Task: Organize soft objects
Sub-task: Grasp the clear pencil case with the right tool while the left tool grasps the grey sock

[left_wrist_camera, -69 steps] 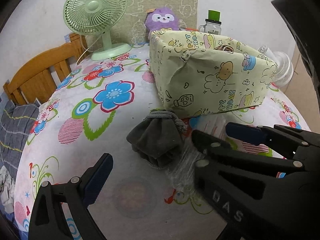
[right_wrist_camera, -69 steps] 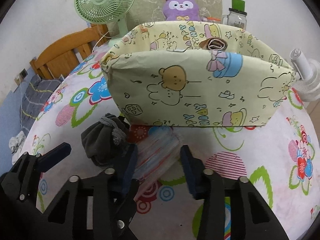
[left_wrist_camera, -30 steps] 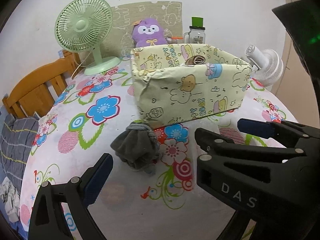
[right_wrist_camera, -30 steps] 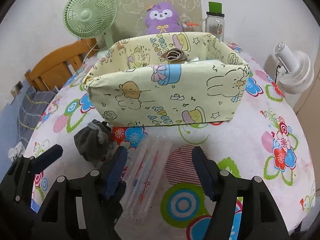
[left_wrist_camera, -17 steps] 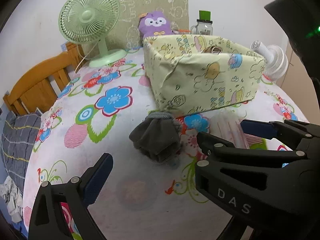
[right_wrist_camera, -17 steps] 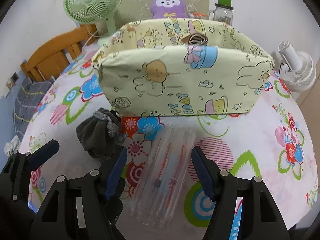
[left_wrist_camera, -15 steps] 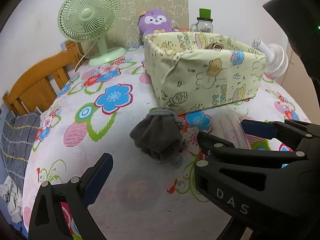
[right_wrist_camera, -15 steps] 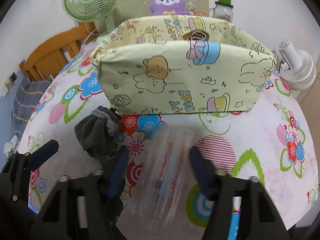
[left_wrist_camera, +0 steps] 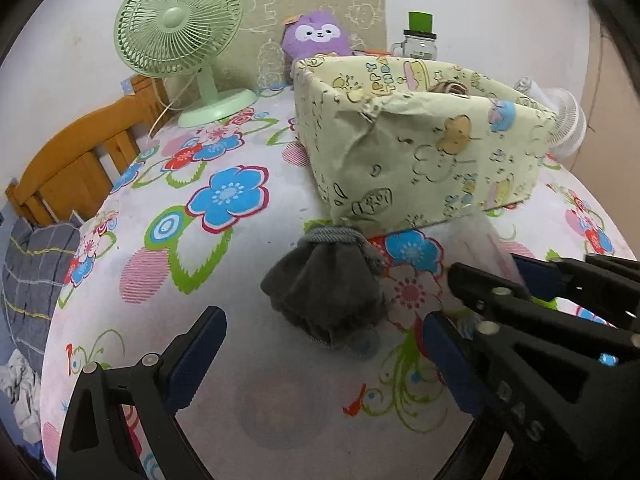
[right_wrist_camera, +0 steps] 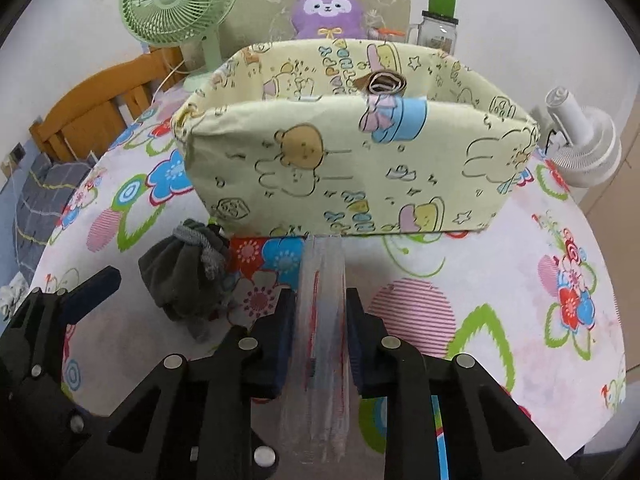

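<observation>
The yellow cartoon-print box (right_wrist_camera: 352,168) stands on the flowered table (right_wrist_camera: 500,280), and everything else is placed from it. Just in front of its near wall, the right gripper (right_wrist_camera: 320,320) has its jaws pressed in from both sides on a clear plastic packet (right_wrist_camera: 323,280) with red and blue marks; the packet's far end reaches the foot of the box. What the packet contains is too blurred to tell.

At the box's near left corner lies a dark grey sock bundle (left_wrist_camera: 328,280), its lighter ribbed cuff touching or almost touching the box. The left gripper (left_wrist_camera: 320,344) hangs in front of the bundle with its jaws wide apart and nothing between the pads; the bundle sits just beyond the tips.

Inside the box, against the far wall, a rolled brown-and-grey piece of cloth (right_wrist_camera: 386,82) shows above the rim.

Behind the box stand a purple plush (right_wrist_camera: 328,10), a green fan (right_wrist_camera: 176,4) to its left, and a jar with a green lid (right_wrist_camera: 440,24) to its right. A white fan (right_wrist_camera: 580,140) sits off the box's right end.
</observation>
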### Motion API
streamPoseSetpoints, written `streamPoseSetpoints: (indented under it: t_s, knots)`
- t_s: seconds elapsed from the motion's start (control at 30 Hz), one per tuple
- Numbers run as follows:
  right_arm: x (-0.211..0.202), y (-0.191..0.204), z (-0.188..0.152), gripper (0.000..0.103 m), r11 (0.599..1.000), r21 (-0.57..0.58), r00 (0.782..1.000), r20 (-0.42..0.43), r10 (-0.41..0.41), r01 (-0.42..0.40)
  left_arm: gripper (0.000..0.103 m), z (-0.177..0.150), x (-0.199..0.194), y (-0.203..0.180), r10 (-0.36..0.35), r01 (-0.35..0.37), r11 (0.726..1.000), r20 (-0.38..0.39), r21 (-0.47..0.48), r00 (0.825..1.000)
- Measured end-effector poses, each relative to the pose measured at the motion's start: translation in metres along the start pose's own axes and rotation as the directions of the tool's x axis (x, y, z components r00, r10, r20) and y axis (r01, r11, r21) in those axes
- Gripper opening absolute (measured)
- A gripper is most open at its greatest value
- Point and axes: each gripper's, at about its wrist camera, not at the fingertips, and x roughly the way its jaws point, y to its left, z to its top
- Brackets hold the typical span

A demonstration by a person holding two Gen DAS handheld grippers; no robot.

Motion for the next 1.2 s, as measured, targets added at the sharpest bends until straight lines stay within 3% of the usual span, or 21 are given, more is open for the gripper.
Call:
streamPoseSetpoints:
  t_s: [0.5, 0.57, 0.67, 0.87, 1.2]
  knots:
    - [0.006, -0.008, 0.007, 0.027, 1.000, 0.022, 1.000, 0.005, -0.010, 0.010, 0.077, 0.013, 0.019, -0.004, 0.004, -0.004, 1.000, -0.023, -0.008, 1.000]
    - [0.007, -0.010, 0.008, 0.027, 1.000, 0.024, 1.000, 0.006, -0.008, 0.008, 0.065, 0.014, 0.018, -0.007, -0.010, 0.010, 1.000, -0.022, -0.005, 1.000]
    - [0.008, -0.013, 0.008, 0.027, 0.999, 0.030, 1.000, 0.005, -0.013, 0.013, 0.057, 0.014, 0.017, -0.009, -0.027, 0.026, 1.000, -0.021, -0.012, 0.999]
    - [0.007, -0.019, 0.006, 0.027, 0.999, 0.040, 1.000, 0.002, -0.002, 0.002, 0.049, 0.012, 0.014, -0.016, -0.016, 0.016, 1.000, -0.018, -0.001, 1.000]
    - [-0.002, -0.029, -0.002, 0.027, 0.999, 0.038, 1.000, 0.017, 0.002, -0.003, 0.045, 0.007, 0.003, -0.026, -0.057, 0.057, 0.998, -0.027, -0.021, 0.998]
